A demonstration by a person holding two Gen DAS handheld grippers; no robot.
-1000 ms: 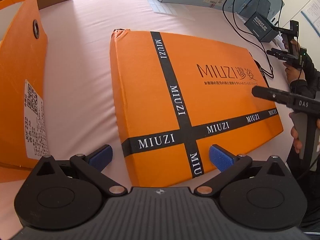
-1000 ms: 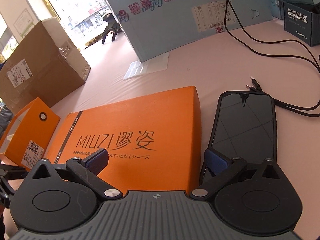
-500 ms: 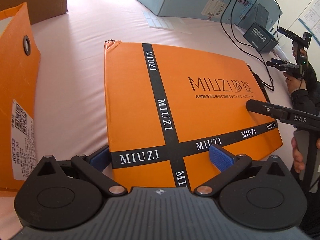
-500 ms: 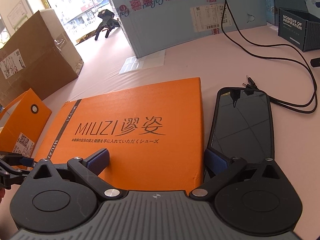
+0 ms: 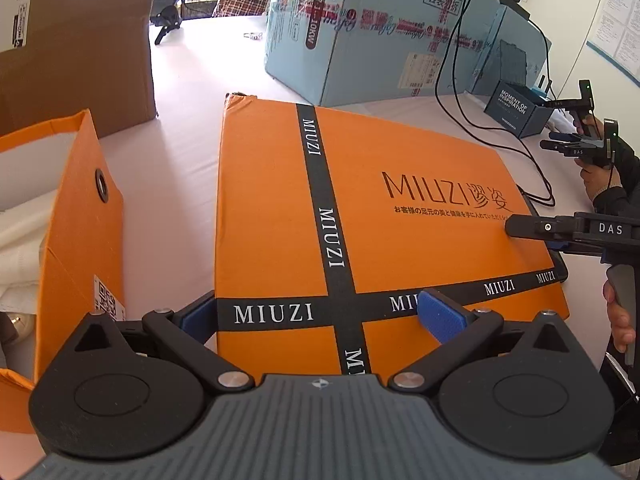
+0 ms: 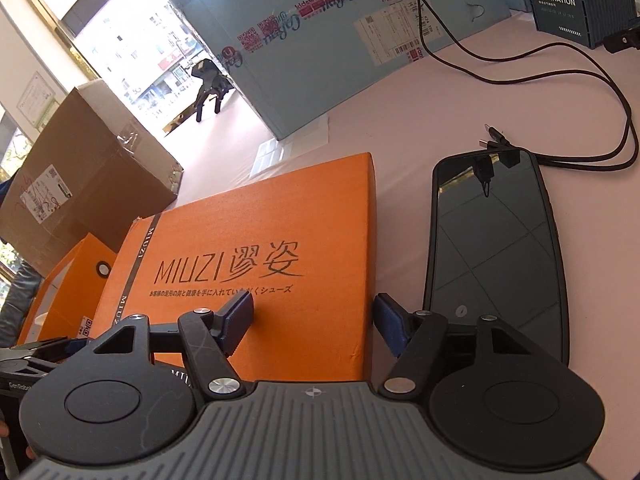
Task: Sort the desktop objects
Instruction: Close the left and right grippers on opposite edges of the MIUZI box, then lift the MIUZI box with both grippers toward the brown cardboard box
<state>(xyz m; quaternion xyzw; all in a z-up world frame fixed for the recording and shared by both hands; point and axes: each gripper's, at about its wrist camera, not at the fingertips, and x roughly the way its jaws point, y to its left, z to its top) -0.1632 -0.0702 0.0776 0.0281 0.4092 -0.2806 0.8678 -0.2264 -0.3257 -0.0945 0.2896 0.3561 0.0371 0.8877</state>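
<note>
Flanking lid [image 6: 280, 272]: phone [image 6: 496, 248], cable [image 6: 580, 92].

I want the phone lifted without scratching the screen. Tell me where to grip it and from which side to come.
Grip the phone across its narrow width, one finger on each long rubbery edge. It lies flat, screen up, close beside the orange lid, so come straight down from above with the right gripper, which is open but straddling the lid's edge. The gap on the lid side looks tight.

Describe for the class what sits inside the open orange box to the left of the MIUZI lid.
Inside the open orange box, white crumpled wrapping shows over its rim. Whatever lies beneath it, and the box floor, are hidden by the orange wall and the wrapping.
</note>
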